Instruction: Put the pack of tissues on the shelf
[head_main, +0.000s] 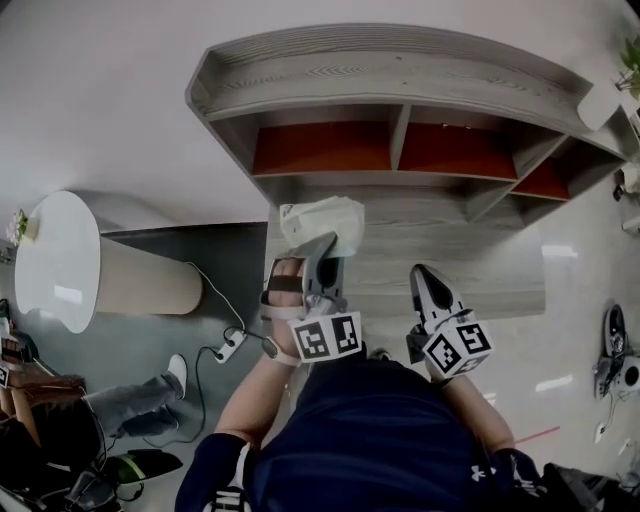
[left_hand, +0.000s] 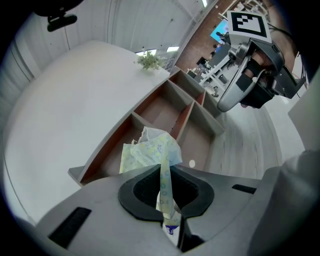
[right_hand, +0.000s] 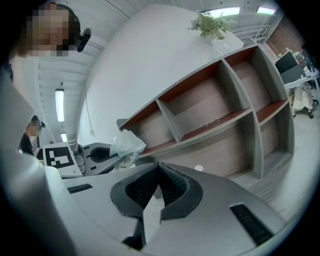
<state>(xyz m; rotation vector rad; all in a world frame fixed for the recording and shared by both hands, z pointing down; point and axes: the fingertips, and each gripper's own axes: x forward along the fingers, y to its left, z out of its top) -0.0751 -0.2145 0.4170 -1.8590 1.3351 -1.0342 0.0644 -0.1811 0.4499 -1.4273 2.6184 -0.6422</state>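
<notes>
The pack of tissues (head_main: 322, 222), a crumpled pale green and white soft pack, hangs in front of the shelf's lower tier. My left gripper (head_main: 325, 246) is shut on it; in the left gripper view the pack's wrapper (left_hand: 147, 150) is pinched between the jaws of the left gripper (left_hand: 167, 200) and bulges out beyond them. The wooden shelf (head_main: 400, 85) has grey boards and red-brown backs, with open compartments facing me. My right gripper (head_main: 420, 272) is beside the left one, shut and with nothing in it. The right gripper view shows the right gripper (right_hand: 157, 172), the pack (right_hand: 126, 145) and the shelf (right_hand: 210, 105).
A white round table on a beige drum base (head_main: 60, 260) stands to the left. A power strip with cables (head_main: 228, 348) lies on the floor near a seated person's legs (head_main: 130, 405). A small plant (right_hand: 210, 25) sits on the shelf top. Equipment (head_main: 615, 350) lies at the right.
</notes>
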